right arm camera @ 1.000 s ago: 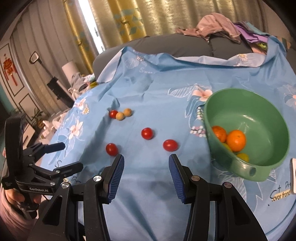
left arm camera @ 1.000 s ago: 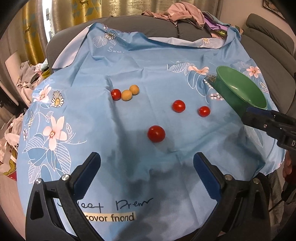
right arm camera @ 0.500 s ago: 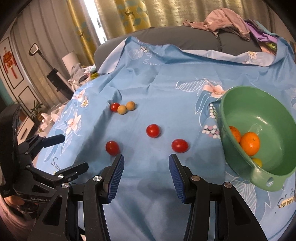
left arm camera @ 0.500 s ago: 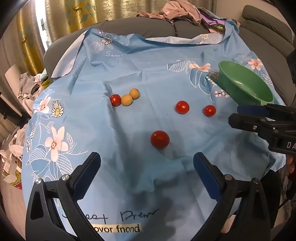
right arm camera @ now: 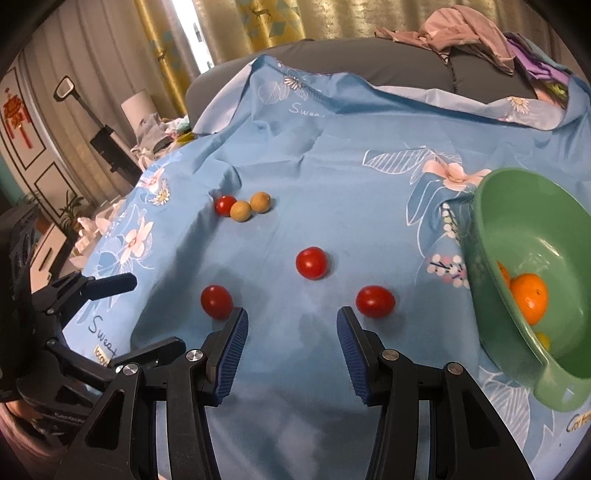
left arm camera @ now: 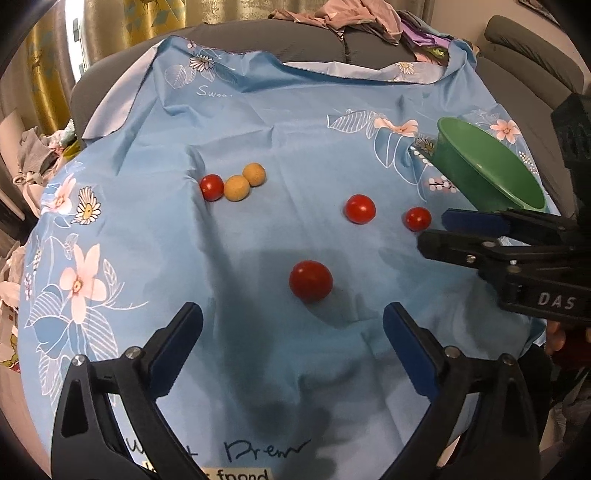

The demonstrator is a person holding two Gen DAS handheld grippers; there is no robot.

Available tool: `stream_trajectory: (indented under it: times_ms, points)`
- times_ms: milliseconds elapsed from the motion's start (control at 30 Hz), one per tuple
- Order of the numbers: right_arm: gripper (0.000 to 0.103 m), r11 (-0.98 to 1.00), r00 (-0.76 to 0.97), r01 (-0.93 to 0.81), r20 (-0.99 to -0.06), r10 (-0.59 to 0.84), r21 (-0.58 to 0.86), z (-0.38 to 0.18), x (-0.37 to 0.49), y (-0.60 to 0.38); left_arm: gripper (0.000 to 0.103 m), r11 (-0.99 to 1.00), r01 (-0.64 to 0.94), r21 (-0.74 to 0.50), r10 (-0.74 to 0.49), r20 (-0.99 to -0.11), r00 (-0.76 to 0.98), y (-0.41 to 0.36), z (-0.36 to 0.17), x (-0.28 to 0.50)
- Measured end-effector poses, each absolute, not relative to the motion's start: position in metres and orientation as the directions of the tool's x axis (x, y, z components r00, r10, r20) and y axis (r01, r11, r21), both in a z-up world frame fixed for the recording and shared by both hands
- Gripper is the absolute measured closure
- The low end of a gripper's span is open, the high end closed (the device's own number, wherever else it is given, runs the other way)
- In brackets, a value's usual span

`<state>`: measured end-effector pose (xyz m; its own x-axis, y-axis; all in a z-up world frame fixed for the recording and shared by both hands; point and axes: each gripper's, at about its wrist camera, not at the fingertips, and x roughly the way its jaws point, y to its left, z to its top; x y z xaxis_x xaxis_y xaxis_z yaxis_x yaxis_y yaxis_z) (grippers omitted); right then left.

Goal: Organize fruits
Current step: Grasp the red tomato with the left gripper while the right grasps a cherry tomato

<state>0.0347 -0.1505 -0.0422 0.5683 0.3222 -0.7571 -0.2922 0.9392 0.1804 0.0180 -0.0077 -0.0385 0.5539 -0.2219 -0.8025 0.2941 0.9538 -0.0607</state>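
Several red tomatoes and two tan round fruits lie on a blue flowered cloth (left arm camera: 258, 122). My left gripper (left arm camera: 293, 325) is open and empty, just short of the nearest tomato (left arm camera: 310, 280). My right gripper (right arm camera: 291, 325) is open and empty, between a left tomato (right arm camera: 217, 301) and a right tomato (right arm camera: 375, 301), with a third tomato (right arm camera: 311, 262) beyond it. The tan fruits (left arm camera: 243, 182) sit beside a fourth tomato (left arm camera: 211, 187) further back. A green bowl (right arm camera: 491, 236) at the right holds oranges (right arm camera: 529, 297); it also shows in the left wrist view (left arm camera: 476, 166).
A grey sofa (left arm camera: 373, 48) with piled clothes (left arm camera: 354, 14) stands behind the cloth. Curtains (right arm camera: 258, 26) hang at the back. Clutter lies on the floor at the left (right arm camera: 159, 129). Each gripper shows in the other's view, the right gripper (left arm camera: 439, 232) beside the bowl.
Both grippers have moved forward over the cloth, closer to the tomatoes. The right gripper has come further into the left wrist view. No fruit has moved.
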Motion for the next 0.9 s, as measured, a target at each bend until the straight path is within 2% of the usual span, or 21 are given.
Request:
stream_trajectory:
  times_ms: [333,400,533,600,700,800,900]
  points:
    - [0.052,0.944,0.559,-0.287,-0.772,0.302,0.162,-0.056,0.062,-0.145,0.029,0.949,0.305,-0.083,-0.238,-0.824,0.515,-0.013,-0.053,0.034]
    - [0.052,0.944,0.557,-0.292,-0.775,0.3,0.155,-0.058,0.067,-0.143,0.03,0.949,0.305,-0.082,-0.235,-0.829,0.507,-0.015,-0.058,0.038]
    - [0.052,0.942,0.546,-0.31,-0.787,0.287,0.128,-0.063,0.083,-0.136,0.046,0.951,0.298,-0.079,-0.224,-0.841,0.492,-0.018,-0.065,0.047]
    - [0.052,0.941,0.537,-0.316,-0.794,0.284,0.123,-0.066,0.09,-0.133,0.049,0.954,0.293,-0.057,-0.201,-0.847,0.491,-0.02,-0.069,0.051]
    - [0.052,0.939,0.515,-0.322,-0.809,0.283,0.123,-0.072,0.101,-0.129,0.057,0.954,0.297,-0.032,-0.181,-0.852,0.492,-0.024,-0.072,0.055]
    - [0.052,0.941,0.497,-0.32,-0.825,0.269,0.113,-0.078,0.108,-0.126,0.059,0.954,0.298,-0.008,-0.162,-0.853,0.496,-0.026,-0.074,0.057]
    - [0.053,0.937,0.483,-0.329,-0.831,0.275,0.119,-0.081,0.111,-0.124,0.067,0.954,0.301,-0.009,-0.165,-0.851,0.499,-0.026,-0.074,0.059]
